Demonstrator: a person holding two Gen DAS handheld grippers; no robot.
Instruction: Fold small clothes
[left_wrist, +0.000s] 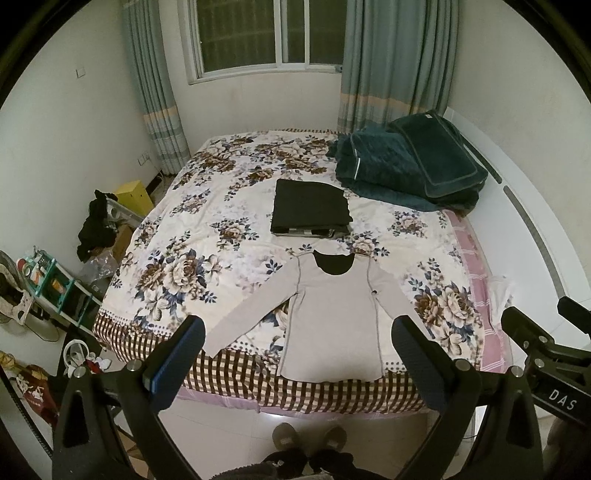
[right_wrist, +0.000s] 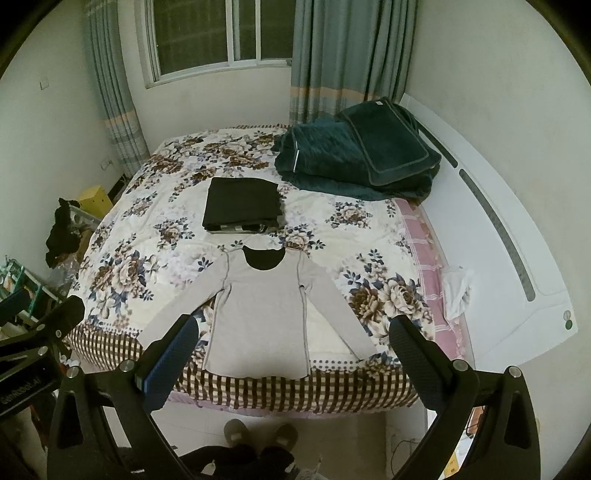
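1. Above the near edge of the bed, your left claw hangs with its jaws spread wide and nothing between them; the same goes for your right claw, which is wide open and holds nothing.
2. Neither claw touches the cloth; both hover clear of the bed, side by side, and from the left wrist camera you can see the right tool's body at the right edge of the picture.
3. The grey long-sleeved shirt lies flat on the bed at its near edge, between each claw's fingers as the cameras see it, neck pointing away from you, hem at the checked border.
4. Both sleeves are stretched out and angled down toward the near edge of the bed, one on each side of the shirt's body.
5. Just beyond the shirt's neck, further up the bed, sits a folded black garment on top of a small stack.
6. At the far right corner of the bed lies a heaped dark green blanket.
7. On the right side of the bed, over the pink sheet's edge, lies a small white cloth.
8. Off the left side of the bed you have a yellow box and dark clothes piled over clutter.
9. Below the near edge of the bed, your slippers stand on the tiled floor.
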